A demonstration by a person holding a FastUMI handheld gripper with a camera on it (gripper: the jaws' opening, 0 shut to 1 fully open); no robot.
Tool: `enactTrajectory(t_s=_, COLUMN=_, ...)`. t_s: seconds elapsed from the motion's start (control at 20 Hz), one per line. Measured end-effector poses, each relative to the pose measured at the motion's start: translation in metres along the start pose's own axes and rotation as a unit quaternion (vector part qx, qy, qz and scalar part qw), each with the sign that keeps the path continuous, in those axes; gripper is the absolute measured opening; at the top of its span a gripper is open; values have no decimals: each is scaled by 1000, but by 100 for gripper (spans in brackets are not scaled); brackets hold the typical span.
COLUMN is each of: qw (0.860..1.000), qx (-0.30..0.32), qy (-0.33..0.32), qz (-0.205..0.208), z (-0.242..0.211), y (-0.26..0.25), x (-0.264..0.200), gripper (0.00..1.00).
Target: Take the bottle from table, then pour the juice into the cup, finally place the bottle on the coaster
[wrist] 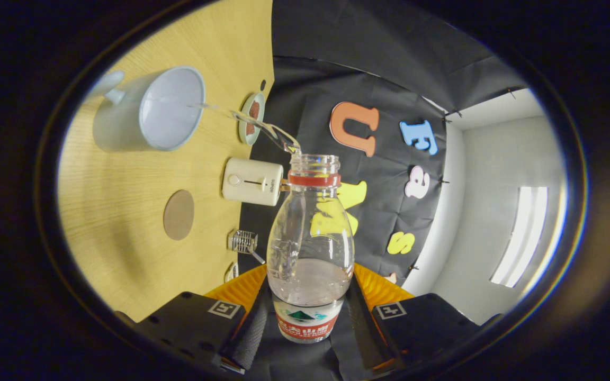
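Right now your fingers (309, 317) are clamped on the clear plastic bottle (310, 248) at its label, tipped so its open mouth sends a thin stream into the white mug (151, 111); the round brown coaster (179, 214) waits nearby on the wooden worktop (114, 211).

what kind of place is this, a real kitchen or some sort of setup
Probably a staged recording booth, not a real kitchen: black cloth hangs as a wall behind a wooden table set with a cup, a round coaster and a small toaster. The tool grips a pouring bottle.
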State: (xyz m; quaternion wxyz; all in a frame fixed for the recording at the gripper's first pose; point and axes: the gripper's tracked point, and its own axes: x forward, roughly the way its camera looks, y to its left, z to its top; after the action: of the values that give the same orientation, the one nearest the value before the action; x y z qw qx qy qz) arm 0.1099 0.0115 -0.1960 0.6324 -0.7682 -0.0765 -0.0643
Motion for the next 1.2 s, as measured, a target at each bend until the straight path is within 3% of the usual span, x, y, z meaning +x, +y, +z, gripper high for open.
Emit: enactTrajectory(t_s=1.2, qw=999, qx=-54, qy=-2, qz=-9, z=0, y=3, x=5, gripper=78)
